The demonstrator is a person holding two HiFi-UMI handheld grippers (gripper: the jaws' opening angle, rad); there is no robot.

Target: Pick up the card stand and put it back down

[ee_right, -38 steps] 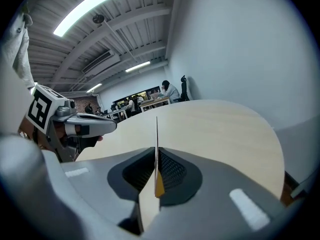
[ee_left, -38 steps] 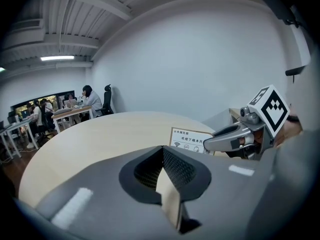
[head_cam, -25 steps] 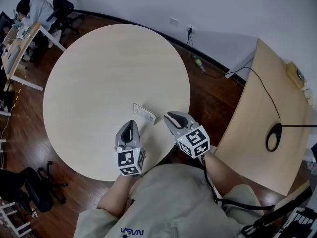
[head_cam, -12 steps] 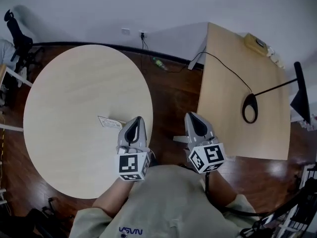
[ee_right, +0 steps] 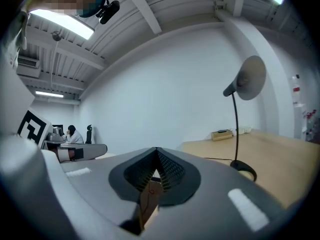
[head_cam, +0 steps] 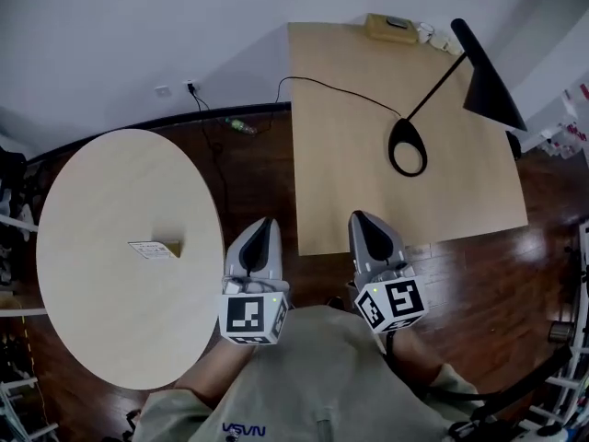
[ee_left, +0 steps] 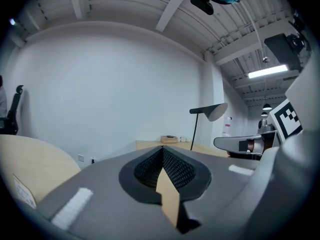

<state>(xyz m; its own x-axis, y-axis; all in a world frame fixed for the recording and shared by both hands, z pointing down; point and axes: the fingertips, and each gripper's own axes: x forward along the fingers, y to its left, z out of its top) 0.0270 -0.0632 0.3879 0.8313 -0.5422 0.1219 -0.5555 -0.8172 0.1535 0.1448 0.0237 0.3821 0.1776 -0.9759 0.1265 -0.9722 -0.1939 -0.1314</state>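
Note:
The card stand [head_cam: 154, 248], a small white card in a holder, stands on the round pale table [head_cam: 101, 339] at the left of the head view. It also shows at the lower left of the left gripper view as the card stand [ee_left: 22, 191]. My left gripper [head_cam: 266, 222] hangs over the dark floor to the right of that table, well apart from the stand. It is shut with nothing in it [ee_left: 161, 150]. My right gripper [head_cam: 361, 217] is by the near edge of the rectangular table, shut and empty [ee_right: 156, 151].
A rectangular wooden table [head_cam: 340, 182] lies ahead with a black lamp [head_cam: 408, 147], its cable and a small box [head_cam: 391, 26] at the far edge. A bottle [head_cam: 237, 125] lies on the dark wood floor by the wall. A person sits at a far desk [ee_right: 71, 132].
The view and both grippers have swung right, away from the round table. The card stand stays on that table and now lies far to the left of both grippers.

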